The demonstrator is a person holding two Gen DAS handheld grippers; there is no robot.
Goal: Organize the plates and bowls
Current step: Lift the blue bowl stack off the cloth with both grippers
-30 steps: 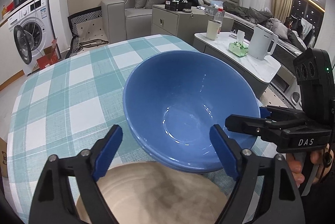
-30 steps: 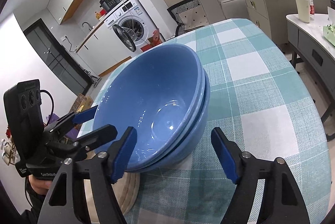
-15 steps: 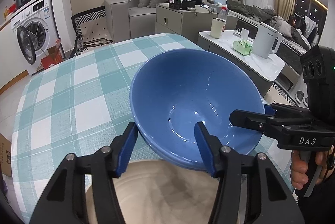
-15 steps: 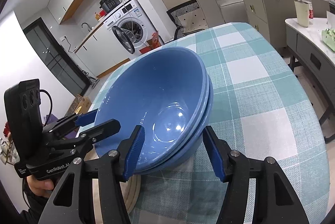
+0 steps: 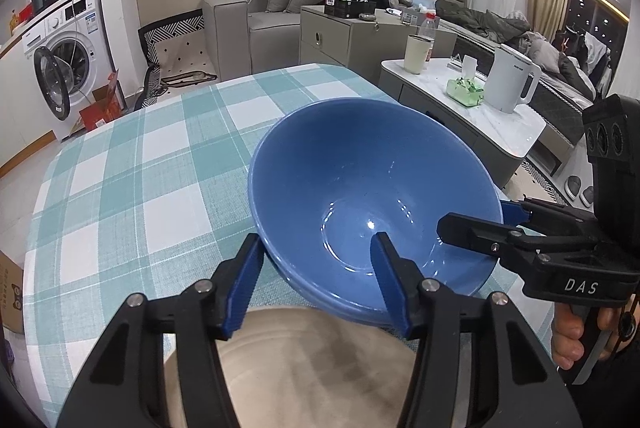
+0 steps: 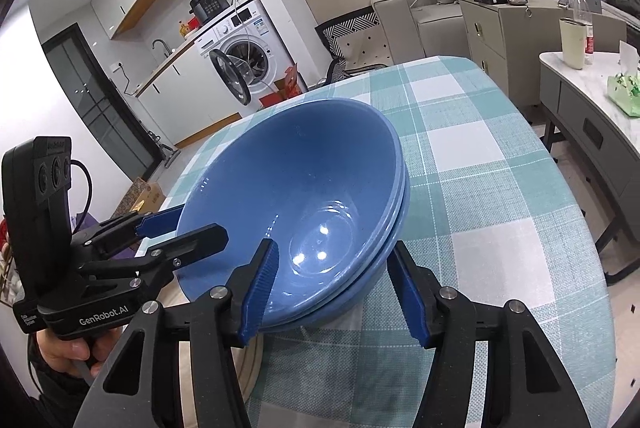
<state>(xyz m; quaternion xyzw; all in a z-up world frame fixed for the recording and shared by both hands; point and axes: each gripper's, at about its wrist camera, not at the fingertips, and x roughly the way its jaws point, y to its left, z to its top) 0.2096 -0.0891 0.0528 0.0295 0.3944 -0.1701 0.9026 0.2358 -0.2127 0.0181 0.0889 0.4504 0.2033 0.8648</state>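
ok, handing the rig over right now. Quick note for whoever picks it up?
Left gripper: jaws have just closed across the rim of the nested blue bowls, one finger inside, one outside; looks clamped.
Right gripper: likewise just closed, on another part of the same rim.
Things: the bowls sit tilted, at the edge of the beige plate on the checked table; can't tell if they are lifted.
Done: bowls nested, both grips on.
Left: carry the stack to its spot, probably onto the plate, then release.
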